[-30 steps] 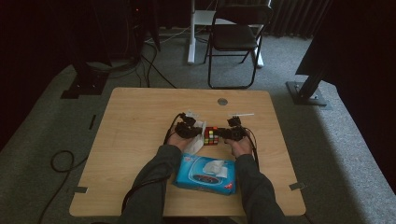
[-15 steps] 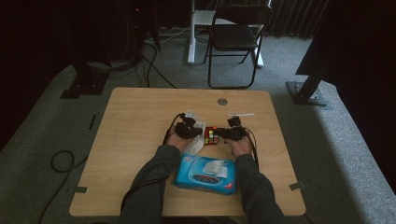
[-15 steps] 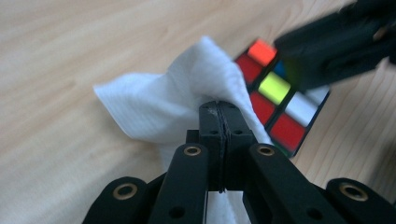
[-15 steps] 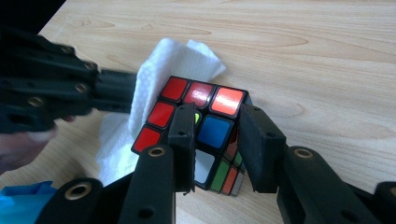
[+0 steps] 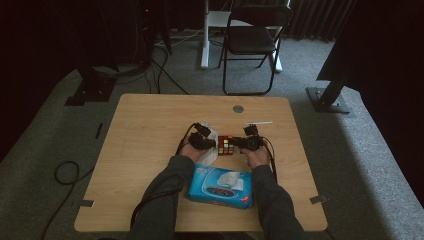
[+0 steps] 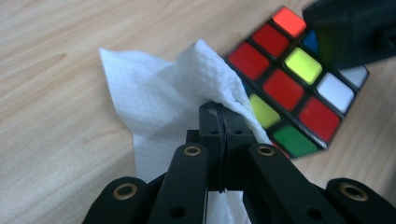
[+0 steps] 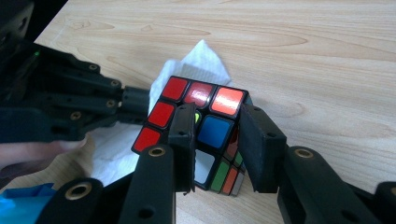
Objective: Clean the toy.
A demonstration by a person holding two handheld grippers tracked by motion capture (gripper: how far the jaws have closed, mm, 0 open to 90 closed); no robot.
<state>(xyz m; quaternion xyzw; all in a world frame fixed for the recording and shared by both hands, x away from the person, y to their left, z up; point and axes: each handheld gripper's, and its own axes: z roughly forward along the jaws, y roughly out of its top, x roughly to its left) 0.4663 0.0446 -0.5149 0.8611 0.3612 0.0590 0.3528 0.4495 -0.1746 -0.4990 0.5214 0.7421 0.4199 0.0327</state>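
Note:
A scrambled colour cube [image 5: 226,145] sits mid-table between the two grippers. My right gripper [image 7: 215,144] is shut on the cube [image 7: 201,126], one jaw on each side of its near corner. My left gripper [image 6: 219,126] is shut on a white wipe [image 6: 163,102] and holds it against the side of the cube [image 6: 294,79]. In the high view the left gripper [image 5: 201,140] stands left of the cube with the wipe [image 5: 209,152] trailing under it, and the right gripper [image 5: 248,142] stands on the cube's right.
A blue pack of wet wipes [image 5: 220,186] lies between the forearms near the table's [image 5: 140,120] front edge. A small round disc [image 5: 238,108] rests at the back of the table. A folding chair [image 5: 250,40] stands beyond it.

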